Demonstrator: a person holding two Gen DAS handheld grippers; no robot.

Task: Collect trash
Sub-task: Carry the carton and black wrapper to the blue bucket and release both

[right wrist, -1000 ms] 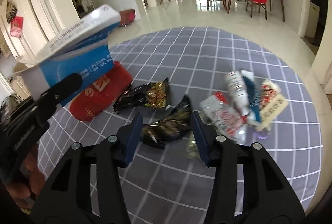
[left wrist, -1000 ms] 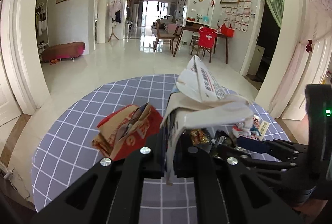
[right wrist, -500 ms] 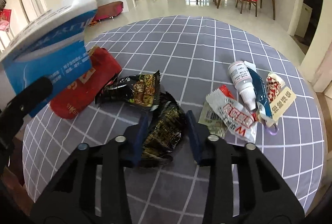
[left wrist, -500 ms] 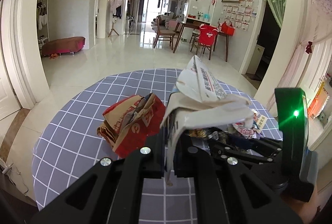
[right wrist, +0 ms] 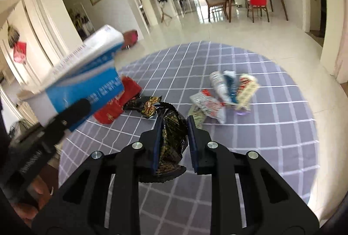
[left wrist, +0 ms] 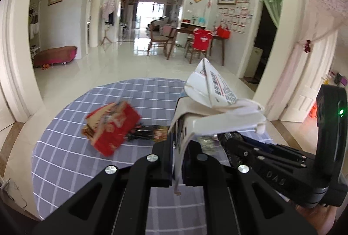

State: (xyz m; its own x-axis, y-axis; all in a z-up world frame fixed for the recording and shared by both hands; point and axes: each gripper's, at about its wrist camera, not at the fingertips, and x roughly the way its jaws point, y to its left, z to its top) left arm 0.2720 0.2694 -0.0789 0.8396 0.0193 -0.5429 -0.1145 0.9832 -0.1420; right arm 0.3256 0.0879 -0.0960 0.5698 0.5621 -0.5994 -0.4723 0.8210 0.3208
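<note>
My left gripper (left wrist: 178,161) is shut on a flap of a crumpled white and blue carton (left wrist: 213,100), held up off the table. Seen from the right wrist, that carton (right wrist: 87,80) hangs at the left. My right gripper (right wrist: 173,132) has a crinkled black snack wrapper (right wrist: 171,139) pinched between its pads and lifted clear of the cloth; its jaws are closing. A red paper bag (right wrist: 117,104) and a second black and gold wrapper (right wrist: 145,104) lie on the table. Several small wrappers (right wrist: 226,91) sit in a heap to the right.
The round table (right wrist: 261,137) wears a grey-blue checked cloth. Beyond it stretches a glossy tiled floor (left wrist: 130,65), with a dining table and chairs (left wrist: 195,39) far back. A hand (right wrist: 32,198) shows at the lower left of the right wrist view.
The right jaws closed on the black wrapper and raised it off the cloth. Both grippers drew back and up from the table, the left still carrying the carton.
</note>
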